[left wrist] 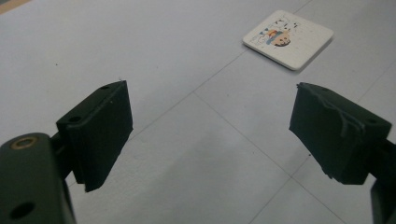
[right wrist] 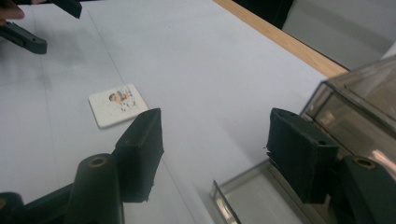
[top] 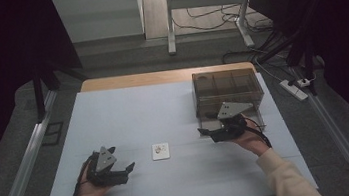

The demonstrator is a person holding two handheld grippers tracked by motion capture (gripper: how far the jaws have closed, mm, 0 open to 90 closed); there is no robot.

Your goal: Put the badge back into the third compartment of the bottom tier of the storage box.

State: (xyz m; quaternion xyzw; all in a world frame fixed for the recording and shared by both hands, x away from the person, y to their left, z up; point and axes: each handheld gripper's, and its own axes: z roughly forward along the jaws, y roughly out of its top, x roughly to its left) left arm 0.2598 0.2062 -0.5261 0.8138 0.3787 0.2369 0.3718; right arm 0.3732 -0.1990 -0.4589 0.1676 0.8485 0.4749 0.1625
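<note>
While both fingers gape empty, tile (top: 160,151) lies between grippers, untouched.

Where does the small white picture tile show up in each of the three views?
High view: the picture tile lies at table centre, between the two claws.
Left gripper view: upper right, beyond the open jaws.
Right gripper view: left of centre, past the left jaw.
Shared landmark: the thin seam lines on the white table.

jaws apart, empty | white tile (right wrist: 116,111) beyond | clear box (right wrist: 359,107) right
</note>
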